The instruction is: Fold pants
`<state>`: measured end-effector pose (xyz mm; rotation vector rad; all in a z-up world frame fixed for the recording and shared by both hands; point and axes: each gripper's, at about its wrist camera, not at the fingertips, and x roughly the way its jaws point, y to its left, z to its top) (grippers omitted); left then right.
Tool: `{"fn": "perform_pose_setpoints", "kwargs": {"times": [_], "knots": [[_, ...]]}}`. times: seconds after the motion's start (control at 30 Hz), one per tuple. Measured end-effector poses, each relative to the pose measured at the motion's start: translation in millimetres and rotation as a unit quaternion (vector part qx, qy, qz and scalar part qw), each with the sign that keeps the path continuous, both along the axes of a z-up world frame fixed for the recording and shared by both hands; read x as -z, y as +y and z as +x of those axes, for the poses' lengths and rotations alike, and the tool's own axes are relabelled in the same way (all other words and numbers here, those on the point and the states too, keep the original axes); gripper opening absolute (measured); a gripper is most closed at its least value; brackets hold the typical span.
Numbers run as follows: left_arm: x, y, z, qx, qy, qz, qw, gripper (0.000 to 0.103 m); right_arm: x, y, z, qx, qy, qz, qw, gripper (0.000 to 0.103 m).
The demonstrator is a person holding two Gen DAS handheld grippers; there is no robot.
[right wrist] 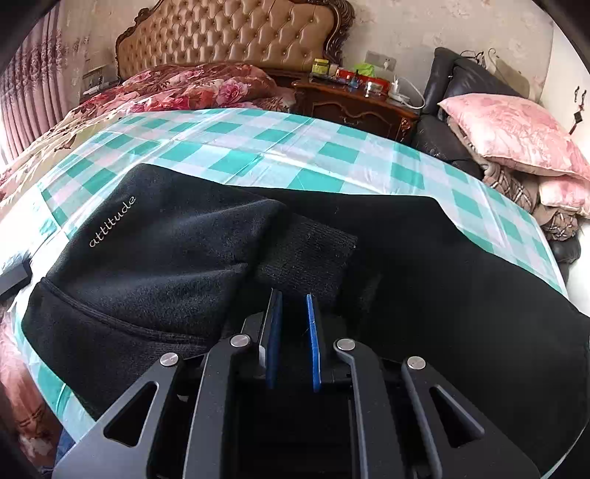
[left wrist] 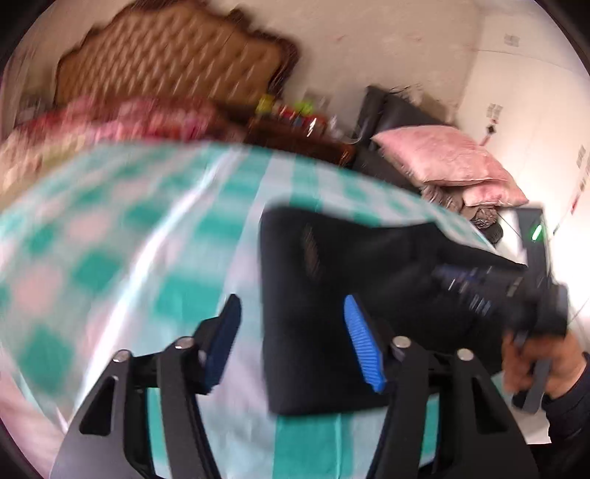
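Black fleece pants [right wrist: 166, 258] with the white word "attitude" lie across a green-and-white checked sheet [right wrist: 332, 154] on the bed. A ribbed cuff [right wrist: 309, 254] is folded back onto them. My right gripper [right wrist: 294, 324] hovers low over the middle of the pants, its blue pads close together with dark fabric between them. The left wrist view is blurred. There the pants [left wrist: 332, 280] sit right of centre, and my left gripper [left wrist: 293, 339] is open at their left edge. One pad is over the sheet [left wrist: 110, 239] and the other over the fabric. A hand [left wrist: 542, 364] holds the other gripper at the right.
A tufted headboard [right wrist: 236, 33] and a floral quilt [right wrist: 191, 88] are at the far end of the bed. A wooden nightstand [right wrist: 361, 103] with small items, a black leather seat [right wrist: 461, 81] and pink pillows [right wrist: 516, 129] stand to the right. A flat dark object [right wrist: 14, 276] lies at the sheet's left edge.
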<state>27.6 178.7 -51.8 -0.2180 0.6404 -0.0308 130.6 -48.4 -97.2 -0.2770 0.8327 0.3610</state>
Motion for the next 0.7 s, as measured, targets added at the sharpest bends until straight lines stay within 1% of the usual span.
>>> {"fn": "perform_pose_setpoints", "kwargs": {"times": [0.03,0.07,0.1,0.13,0.2,0.23,0.27,0.3,0.33,0.37,0.4,0.43,0.47,0.5,0.53,0.6,0.63,0.7], "knots": [[-10,-6,12,0.011,0.002,0.02,0.9997,0.042,0,0,0,0.001,-0.001,0.0,1.0,0.011],[-16,-11,26,0.023,0.012,0.032,0.9991,0.038,1,-1,0,0.001,-0.001,0.002,1.0,0.011],[-19,-15,40,0.035,0.024,0.037,0.9984,0.03,1,-3,1,0.001,0.002,0.007,1.0,0.011],[-20,-24,62,0.059,0.043,0.048,0.9962,0.025,0,-5,1,0.001,0.005,0.012,1.0,0.011],[-15,-38,91,0.092,0.068,0.07,0.991,0.025,0,-8,3,0.0,0.013,0.022,1.0,0.011],[-9,-45,109,0.111,0.09,0.067,0.9875,0.026,0,-10,3,-0.001,0.015,0.025,1.0,0.011],[5,-48,130,0.116,0.127,0.059,0.9833,0.027,0,-11,4,-0.002,0.018,0.029,0.999,0.011],[22,-46,150,0.095,0.168,0.068,0.9788,0.027,0,-12,4,-0.002,0.019,0.031,0.999,0.011],[31,-42,159,0.076,0.186,0.076,0.9767,0.02,0,-12,4,-0.003,0.019,0.032,0.999,0.011],[30,-34,164,0.06,0.182,0.059,0.9796,0.016,1,-12,4,-0.004,0.019,0.032,0.999,0.011],[21,-26,158,0.038,0.171,0.047,0.9835,0.014,1,-13,4,-0.004,0.018,0.033,0.999,0.011],[14,-22,151,0.024,0.157,0.044,0.9863,0.025,1,-14,3,-0.004,0.018,0.034,0.999,0.011],[3,-14,136,0.011,0.126,0.034,0.9913,0.034,1,-14,3,-0.004,0.019,0.038,0.999,0.011],[-2,-8,122,0.002,0.109,0.024,0.9938,0.047,2,-15,3,-0.004,0.02,0.041,0.999,0.011],[-4,4,102,-0.012,0.097,0.007,0.9952,0.047,1,-14,3,-0.003,0.02,0.041,0.999,0.011],[1,17,72,-0.021,0.081,-0.026,0.9961,0.047,1,-14,3,-0.004,0.019,0.04,0.999,0.011],[8,26,50,-0.023,0.074,-0.057,0.9953,0.047,1,-14,3,-0.004,0.019,0.04,0.999,0.011],[17,32,25,-0.017,0.07,-0.095,0.9929,0.047,0,-15,6,-0.006,0.025,0.045,0.999,0.011]]}}
